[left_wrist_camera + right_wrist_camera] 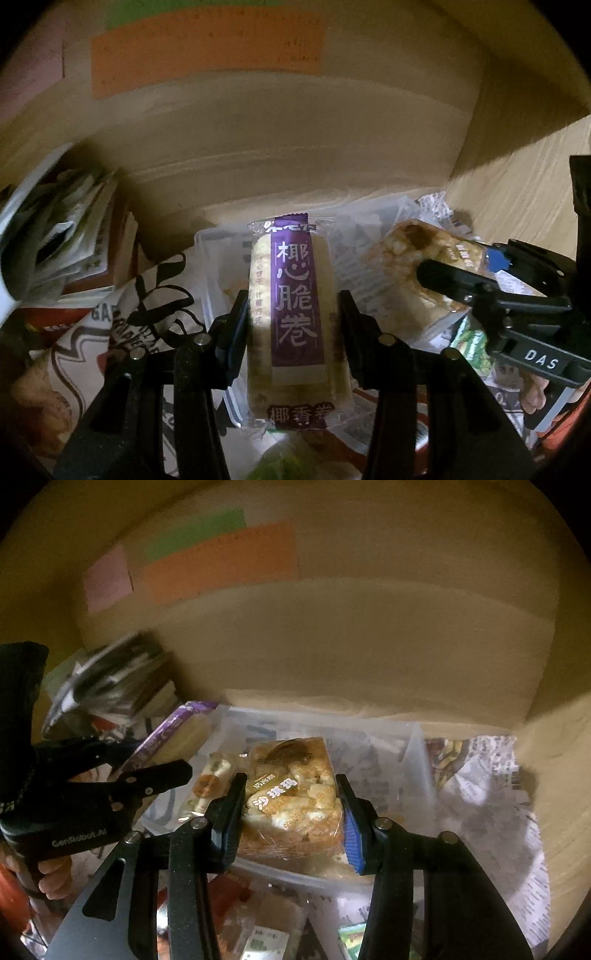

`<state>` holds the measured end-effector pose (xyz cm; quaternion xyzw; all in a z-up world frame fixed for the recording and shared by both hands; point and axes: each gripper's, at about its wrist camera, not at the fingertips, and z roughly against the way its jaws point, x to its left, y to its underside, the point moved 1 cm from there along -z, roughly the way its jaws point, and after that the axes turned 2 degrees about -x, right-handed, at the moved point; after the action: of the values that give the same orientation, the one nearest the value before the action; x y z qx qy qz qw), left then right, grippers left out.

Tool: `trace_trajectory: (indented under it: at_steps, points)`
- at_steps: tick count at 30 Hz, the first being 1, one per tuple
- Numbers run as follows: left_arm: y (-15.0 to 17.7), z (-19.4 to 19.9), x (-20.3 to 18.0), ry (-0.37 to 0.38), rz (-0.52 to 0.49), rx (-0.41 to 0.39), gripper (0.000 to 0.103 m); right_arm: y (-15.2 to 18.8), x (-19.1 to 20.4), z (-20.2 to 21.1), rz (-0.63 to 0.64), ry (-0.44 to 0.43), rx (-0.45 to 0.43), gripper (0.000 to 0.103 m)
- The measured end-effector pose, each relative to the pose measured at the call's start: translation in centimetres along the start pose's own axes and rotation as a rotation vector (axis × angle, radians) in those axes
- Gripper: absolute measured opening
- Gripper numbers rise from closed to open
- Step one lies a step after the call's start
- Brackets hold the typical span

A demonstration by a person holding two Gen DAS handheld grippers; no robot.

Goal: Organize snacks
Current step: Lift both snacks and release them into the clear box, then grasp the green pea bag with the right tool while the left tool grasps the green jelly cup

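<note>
Black grippers [293,314] [291,797] angled down, gripping snacks

Two grippers: left gripper [293,317], right gripper [291,808].
One purple snack pack [295,295], one brown puffed snack pack [291,794].
One more small snack pack [210,786] inside one clear bin [417,760].
Three paper notes on wall: pink [107,578], green [195,533], orange [225,561].
</note>
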<state>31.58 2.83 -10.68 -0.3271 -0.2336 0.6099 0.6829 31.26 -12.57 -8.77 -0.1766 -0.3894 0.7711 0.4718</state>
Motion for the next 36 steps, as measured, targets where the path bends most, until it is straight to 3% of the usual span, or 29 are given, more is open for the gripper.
trace_trajectory:
  at_steps: [12,14,16,27,36]
  points:
    - [-0.3,-2.8,-0.4,0.008,-0.013,0.046,0.046,0.9,-0.5,-3.6,0.012,-0.003,0.126,0.042]
    - [-0.4,-2.9,-0.5,0.003,-0.020,0.046,0.049,1.1,-0.6,-3.7,0.007,-0.005,0.138,0.043]
    - [-0.5,-2.8,-0.6,0.002,-0.016,0.037,0.063,1.1,-0.7,-3.5,0.004,-0.007,0.137,0.044]
    - [-0.8,2.0,-0.8,-0.010,-0.011,-0.058,0.067,0.7,-0.5,1.3,0.012,0.015,0.028,0.052]
    - [0.5,7.1,0.3,-0.057,0.015,-0.119,0.077,1.1,-0.6,6.4,0.038,0.066,-0.066,0.059]
